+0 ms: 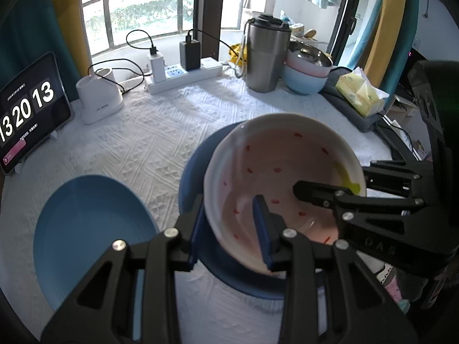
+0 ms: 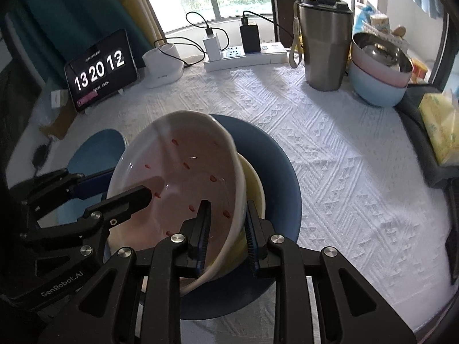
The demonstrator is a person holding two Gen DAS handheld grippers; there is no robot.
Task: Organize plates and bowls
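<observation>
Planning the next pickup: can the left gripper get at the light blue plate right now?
Probably not yet: the left gripper is shut on the white red-speckled bowl. The light blue plate lies uncovered just beside it.

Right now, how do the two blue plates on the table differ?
The light blue plate lies bare and apart, to the left; the dark blue plate sits under the spotted bowl that both grippers hold. The dark one also carries a cream dish. Both rest on the white cloth.
</observation>
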